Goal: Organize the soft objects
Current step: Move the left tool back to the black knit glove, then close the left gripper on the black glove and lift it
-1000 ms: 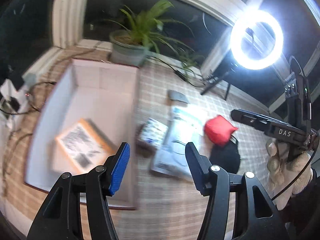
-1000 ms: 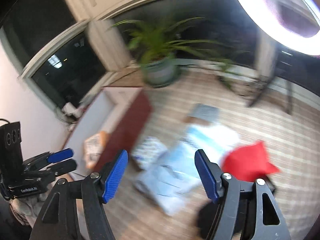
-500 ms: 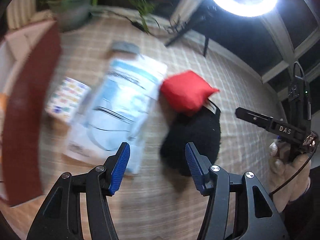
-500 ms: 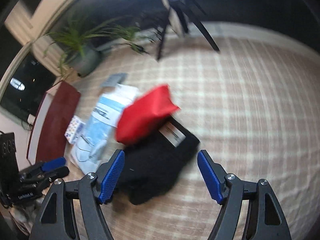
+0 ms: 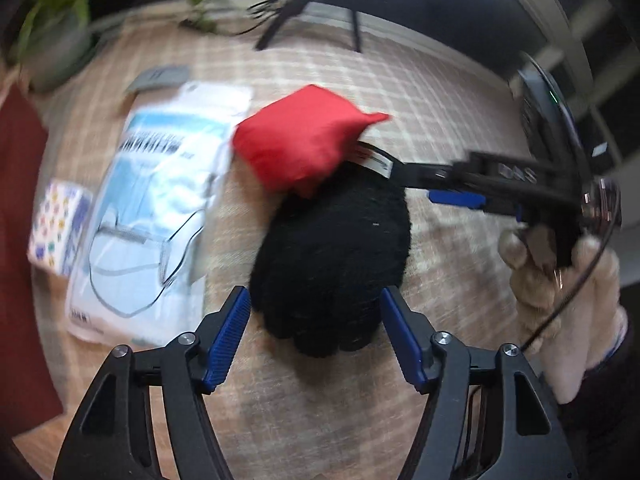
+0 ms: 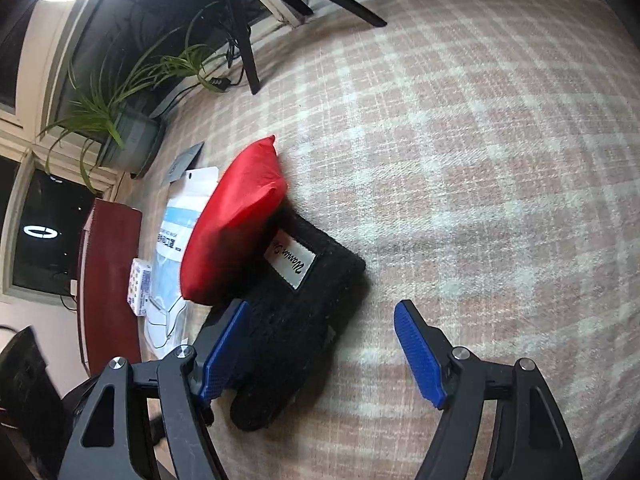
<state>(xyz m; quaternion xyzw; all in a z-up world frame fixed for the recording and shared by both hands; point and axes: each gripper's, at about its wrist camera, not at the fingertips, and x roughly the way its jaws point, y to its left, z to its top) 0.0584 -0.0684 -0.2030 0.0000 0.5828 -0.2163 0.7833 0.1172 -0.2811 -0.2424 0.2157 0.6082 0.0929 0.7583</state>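
Left wrist view shows the checked counter [image 5: 460,92], which now fills the picture where the big box did before. On it lies the black knit hat [image 5: 332,256], with the red pouch [image 5: 300,140] resting on its far end. Both tools have come down over the hat. The left tool [image 5: 316,320] has just been opening and straddles the hat's near end without squeezing it. The right tool [image 6: 320,344] is open too, holding nothing. Grabbing the hat looks next.

Each black hand-held gripper [image 5: 316,332] has blue ribbed pads and silver screws; a cream glove [image 5: 568,280] covers one hand.
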